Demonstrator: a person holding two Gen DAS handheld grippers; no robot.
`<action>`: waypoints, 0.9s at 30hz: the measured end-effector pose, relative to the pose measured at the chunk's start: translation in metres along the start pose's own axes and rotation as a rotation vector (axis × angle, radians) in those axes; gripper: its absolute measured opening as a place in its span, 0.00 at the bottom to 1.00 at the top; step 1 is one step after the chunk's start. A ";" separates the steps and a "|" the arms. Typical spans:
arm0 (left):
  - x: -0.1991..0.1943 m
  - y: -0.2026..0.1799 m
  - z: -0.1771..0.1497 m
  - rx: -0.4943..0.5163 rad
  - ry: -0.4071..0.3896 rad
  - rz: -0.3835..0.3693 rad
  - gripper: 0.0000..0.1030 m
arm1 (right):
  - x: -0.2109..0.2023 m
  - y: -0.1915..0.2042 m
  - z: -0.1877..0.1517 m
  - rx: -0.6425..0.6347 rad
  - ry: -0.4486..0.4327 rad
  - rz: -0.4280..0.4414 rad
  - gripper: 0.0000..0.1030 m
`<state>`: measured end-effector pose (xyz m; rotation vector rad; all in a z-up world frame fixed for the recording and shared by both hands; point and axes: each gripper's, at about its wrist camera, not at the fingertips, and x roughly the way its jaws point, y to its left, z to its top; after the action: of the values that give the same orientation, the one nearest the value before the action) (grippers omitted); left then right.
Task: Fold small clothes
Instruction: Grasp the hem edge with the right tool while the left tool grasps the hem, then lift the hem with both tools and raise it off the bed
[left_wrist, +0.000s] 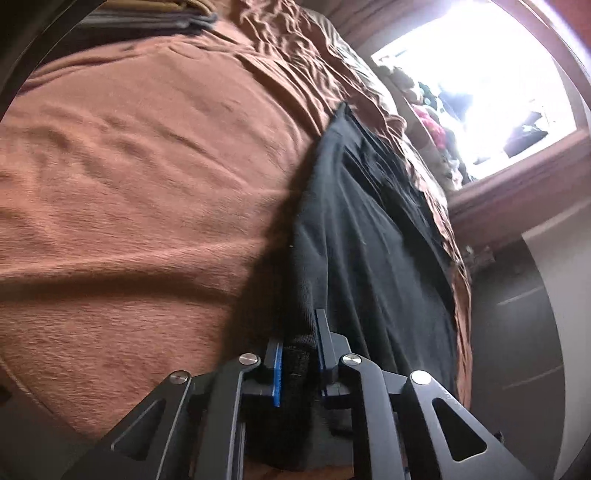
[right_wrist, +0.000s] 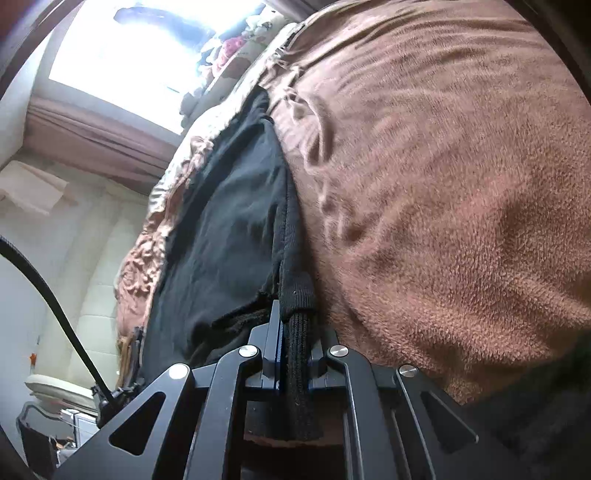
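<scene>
Surface: brown fleece blanket (left_wrist: 129, 177), rumpled, covering a bed; bright window (left_wrist: 480, 74) beyond. Item: black garment (left_wrist: 369, 229), lying lengthwise along the blanket's edge. Left gripper (left_wrist: 299, 354): fingers drawn narrow, blue pads either side of the garment's ribbed hem, apparently pressing it, though the fabric is dark there. Right gripper (right_wrist: 295, 354): fingers clamped tight on a bunched ribbed edge of the same garment. A black cable (right_wrist: 44, 288) hangs at far left of the right view.
</scene>
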<state>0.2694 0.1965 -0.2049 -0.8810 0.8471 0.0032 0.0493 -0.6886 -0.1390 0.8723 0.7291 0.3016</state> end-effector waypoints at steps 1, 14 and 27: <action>-0.003 0.002 0.000 -0.005 -0.008 0.005 0.13 | -0.002 0.000 0.001 0.001 -0.007 0.011 0.05; -0.017 -0.002 -0.007 -0.004 -0.002 -0.042 0.13 | -0.023 0.001 0.004 0.025 -0.084 0.061 0.05; -0.058 -0.020 -0.006 0.040 -0.061 -0.084 0.11 | -0.049 0.029 0.006 -0.035 -0.123 0.129 0.04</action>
<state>0.2324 0.1984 -0.1558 -0.8742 0.7506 -0.0595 0.0198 -0.6998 -0.0916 0.8987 0.5533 0.3712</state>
